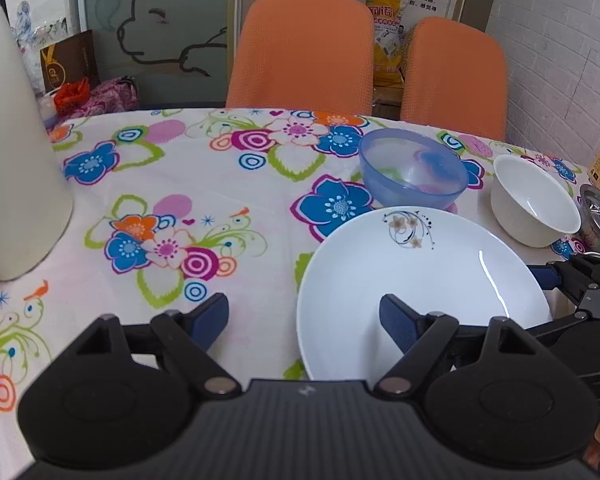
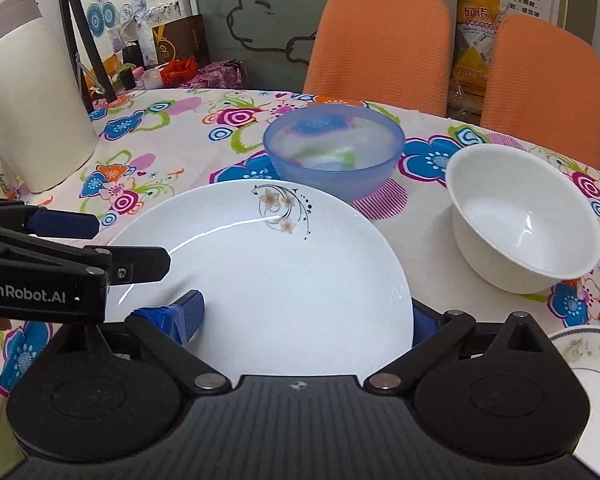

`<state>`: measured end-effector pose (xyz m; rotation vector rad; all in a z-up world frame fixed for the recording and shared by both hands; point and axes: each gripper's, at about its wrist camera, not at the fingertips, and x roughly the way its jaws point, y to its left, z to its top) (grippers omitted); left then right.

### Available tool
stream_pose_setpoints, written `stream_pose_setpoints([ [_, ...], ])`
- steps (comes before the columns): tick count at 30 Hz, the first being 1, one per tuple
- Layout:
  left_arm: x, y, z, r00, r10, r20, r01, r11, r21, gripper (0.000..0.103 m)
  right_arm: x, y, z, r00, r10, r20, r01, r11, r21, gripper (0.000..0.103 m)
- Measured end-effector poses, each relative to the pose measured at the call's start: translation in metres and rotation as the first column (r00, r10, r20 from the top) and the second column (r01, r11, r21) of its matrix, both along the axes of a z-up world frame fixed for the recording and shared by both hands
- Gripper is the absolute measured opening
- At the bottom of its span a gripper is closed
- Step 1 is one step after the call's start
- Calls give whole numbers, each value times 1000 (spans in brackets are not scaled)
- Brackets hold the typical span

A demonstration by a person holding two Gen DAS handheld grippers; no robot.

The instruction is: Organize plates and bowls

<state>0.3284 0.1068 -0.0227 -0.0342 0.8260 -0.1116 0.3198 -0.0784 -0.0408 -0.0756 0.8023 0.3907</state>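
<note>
At the near table edge, right gripper (image 2: 300,316) spread wide, its blue-padded fingers flanking the white floral-print ceramic plate (image 2: 268,276); whether the pads touch the rim, cannot tell. Left gripper (image 1: 304,320) gapes, holding nothing, one finger over the plate's left rim. Beyond: translucent blue plastic bowl (image 2: 334,152), white ceramic bowl (image 2: 524,220). Risks: glazed rim slipping from a shallow pinch; grippers colliding; plate nudging the blue bowl just behind.
</note>
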Motion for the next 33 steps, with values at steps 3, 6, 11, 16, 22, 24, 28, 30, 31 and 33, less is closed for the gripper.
stream_pose_setpoints([
  [3,-2,1,1,1000,-4,4,4,1000,2,83,-2,-1,1,1000,2,7,-2,1000,13,87],
  [6,-2,1,0,1000,-11,5,11,1000,-9,83,-11,-11,3,999,-37,4,37,999,27,87],
  [11,0,-3,-4,1000,-18,-4,18,1000,-12,83,-24,-8,-2,1000,2,12,-2,1000,1,87],
  [16,2,-6,-11,1000,-14,-23,14,1000,-5,83,-27,-9,-4,999,12,40,-12,1000,-5,88],
  [22,5,-8,-19,999,-11,-41,11,1000,0,84,-33,-12,-8,996,15,90,-16,1000,12,88],
  [24,5,-8,-19,999,-12,-39,12,1000,0,85,-34,-11,-8,995,12,98,-14,1000,14,89],
  [28,5,-9,-20,999,-13,-31,13,1000,4,86,-36,-10,-10,993,13,119,-16,1000,22,89],
  [30,5,-10,-20,1000,-15,-28,15,1000,4,87,-37,-10,-11,992,13,128,-17,1000,25,89],
  [31,5,-10,-20,1000,-16,-27,16,1000,4,87,-37,-9,-11,991,13,131,-17,1000,26,89],
  [33,5,-10,-20,1000,-15,-25,16,1000,4,87,-38,-9,-10,991,11,130,-15,1000,26,89],
])
